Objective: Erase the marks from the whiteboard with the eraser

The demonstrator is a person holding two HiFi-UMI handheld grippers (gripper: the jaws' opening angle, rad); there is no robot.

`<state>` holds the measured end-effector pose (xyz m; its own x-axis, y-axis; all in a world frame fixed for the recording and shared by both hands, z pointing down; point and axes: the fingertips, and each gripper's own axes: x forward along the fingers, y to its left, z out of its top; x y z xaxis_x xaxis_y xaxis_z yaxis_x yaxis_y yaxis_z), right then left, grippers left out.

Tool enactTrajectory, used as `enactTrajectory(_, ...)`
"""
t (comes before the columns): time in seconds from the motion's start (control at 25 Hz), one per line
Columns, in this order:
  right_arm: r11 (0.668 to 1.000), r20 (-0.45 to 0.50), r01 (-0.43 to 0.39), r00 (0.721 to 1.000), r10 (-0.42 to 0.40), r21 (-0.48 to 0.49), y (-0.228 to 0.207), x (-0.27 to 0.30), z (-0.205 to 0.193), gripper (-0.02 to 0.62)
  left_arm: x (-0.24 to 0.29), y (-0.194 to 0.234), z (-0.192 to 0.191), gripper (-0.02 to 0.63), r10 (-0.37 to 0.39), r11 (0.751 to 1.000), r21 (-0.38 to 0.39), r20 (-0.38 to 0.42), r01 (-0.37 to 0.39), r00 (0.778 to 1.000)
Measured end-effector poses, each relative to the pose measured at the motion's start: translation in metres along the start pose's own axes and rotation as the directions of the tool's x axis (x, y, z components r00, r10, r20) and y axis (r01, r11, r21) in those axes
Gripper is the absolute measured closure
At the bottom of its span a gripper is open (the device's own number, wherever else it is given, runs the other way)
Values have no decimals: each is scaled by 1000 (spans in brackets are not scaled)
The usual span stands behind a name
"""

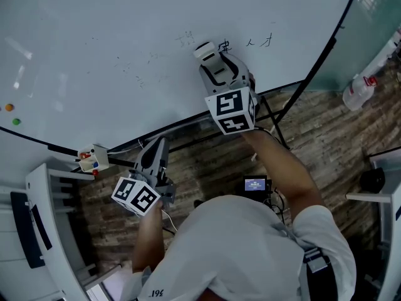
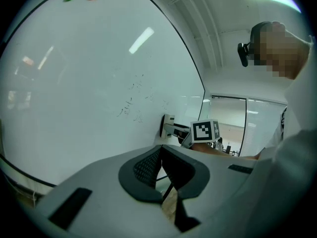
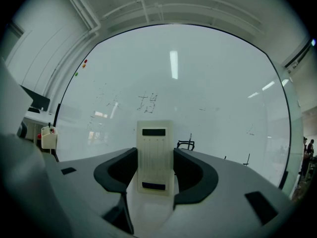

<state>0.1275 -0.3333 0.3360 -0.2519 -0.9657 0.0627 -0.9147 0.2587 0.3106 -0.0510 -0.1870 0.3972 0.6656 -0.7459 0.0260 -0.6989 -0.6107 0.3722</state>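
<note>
The whiteboard (image 1: 94,55) fills the upper head view. Faint black marks (image 1: 185,40) sit left of the eraser (image 1: 204,49), and darker marks (image 1: 258,42) lie to its right. My right gripper (image 1: 213,60) is shut on the white eraser (image 3: 154,156), which is held up near or against the board just below a faint mark (image 3: 148,102). My left gripper (image 1: 155,150) hangs low below the board's bottom edge, its jaws shut and empty (image 2: 161,170). From the left gripper view I see the eraser (image 2: 167,126) end-on against the board.
A small white holder (image 1: 92,158) with coloured bits hangs at the board's lower edge. Coloured magnets (image 1: 9,108) sit at the far left of the board. The black board stand (image 1: 276,121) runs beneath. A white bottle (image 1: 358,91) stands on the wood floor at right.
</note>
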Motion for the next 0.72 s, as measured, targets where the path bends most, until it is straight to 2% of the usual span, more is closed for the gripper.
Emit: enactTrajectory(0.72, 1000, 13, 10, 1000, -10, 8, -57, -12, -18, 348, 40, -26, -13, 600, -8, 1000, 0, -18, 8, 1000)
